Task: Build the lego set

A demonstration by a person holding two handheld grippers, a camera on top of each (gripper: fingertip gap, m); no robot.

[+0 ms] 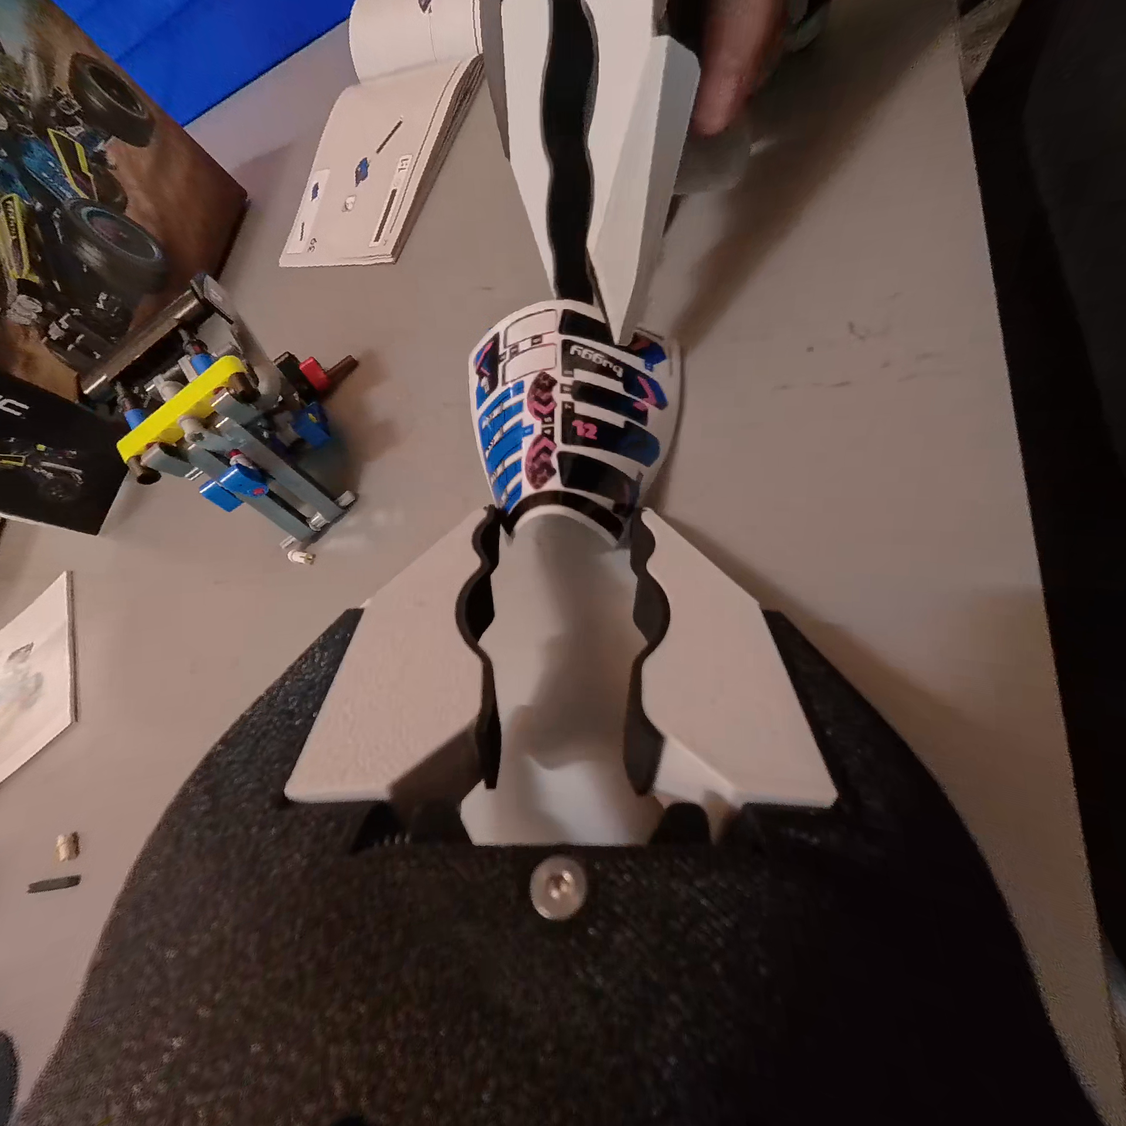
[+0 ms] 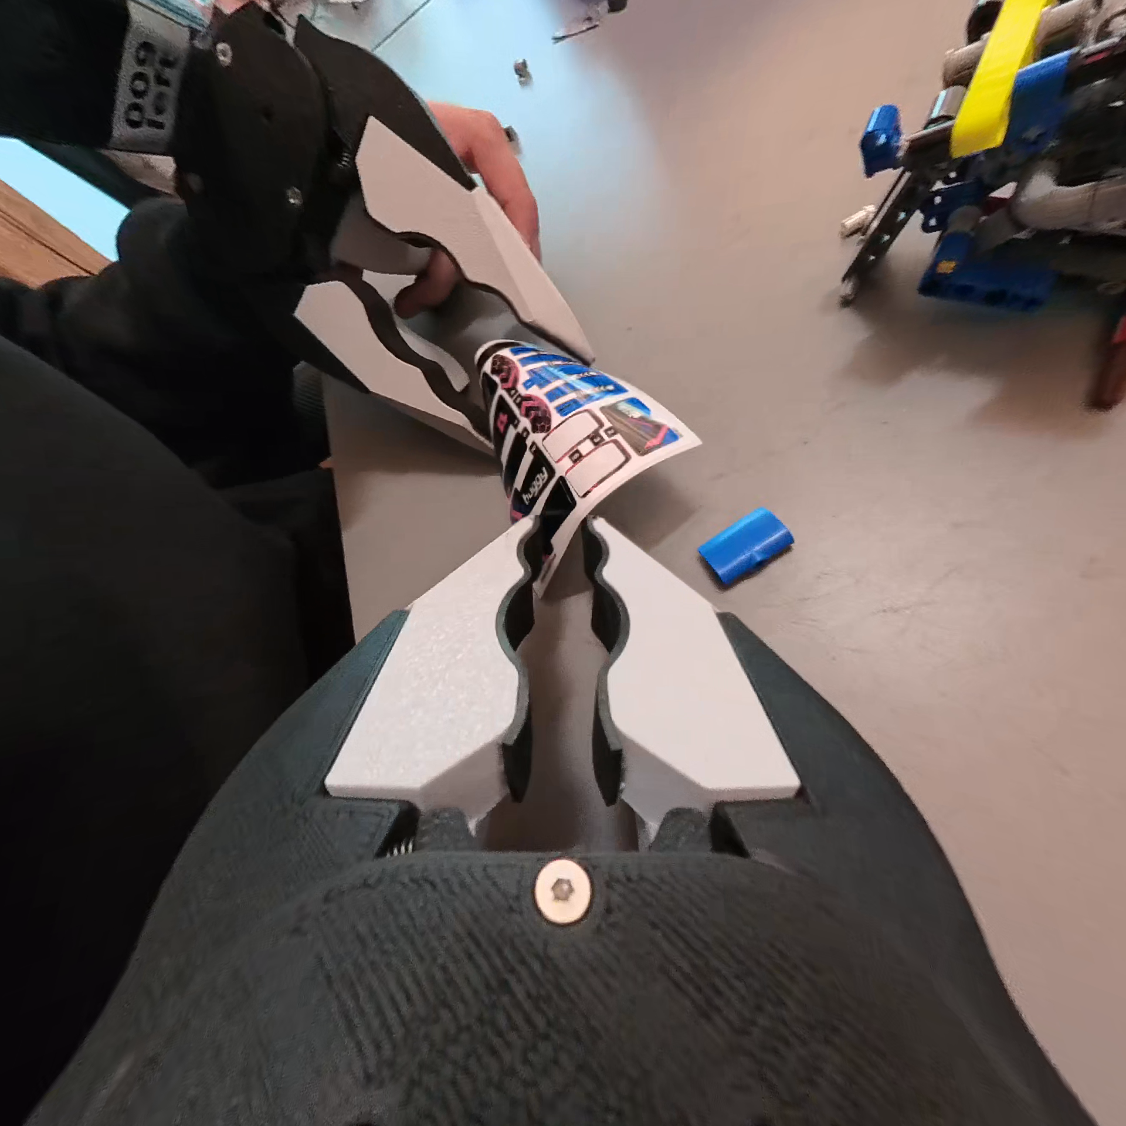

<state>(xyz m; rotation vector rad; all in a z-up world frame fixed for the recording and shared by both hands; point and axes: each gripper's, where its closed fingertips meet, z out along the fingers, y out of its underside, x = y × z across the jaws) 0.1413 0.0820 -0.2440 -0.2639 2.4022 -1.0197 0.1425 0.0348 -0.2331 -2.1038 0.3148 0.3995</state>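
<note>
A sticker sheet [image 1: 573, 414] with blue, black and pink stickers is bowed between the tips of my left gripper [image 1: 566, 521], which is shut on its side edges and holds it above the grey table. My right gripper [image 1: 600, 326] comes in from above and touches the sheet's far edge. In the right wrist view the sheet [image 2: 585, 439] has its near corner inside the narrow gap of my right gripper [image 2: 562, 527], resting against one finger, with the jaws slightly apart. My left gripper [image 2: 533, 399] shows at upper left. A loose blue piece [image 2: 746, 545] lies on the table.
The partly built model [image 1: 231, 420], blue, grey and yellow, stands to the left, and shows in the right wrist view [image 2: 1005, 183]. An open instruction booklet [image 1: 378, 177] and the set's box [image 1: 91, 201] lie beyond it. Small loose pins [image 1: 67, 844] lie near the left. The table edge [image 1: 1005, 365] runs along the right. There is about 6 cm between the tips of the two grippers. About 5 cm separates my right fingertips from the loose blue piece [image 2: 746, 545].
</note>
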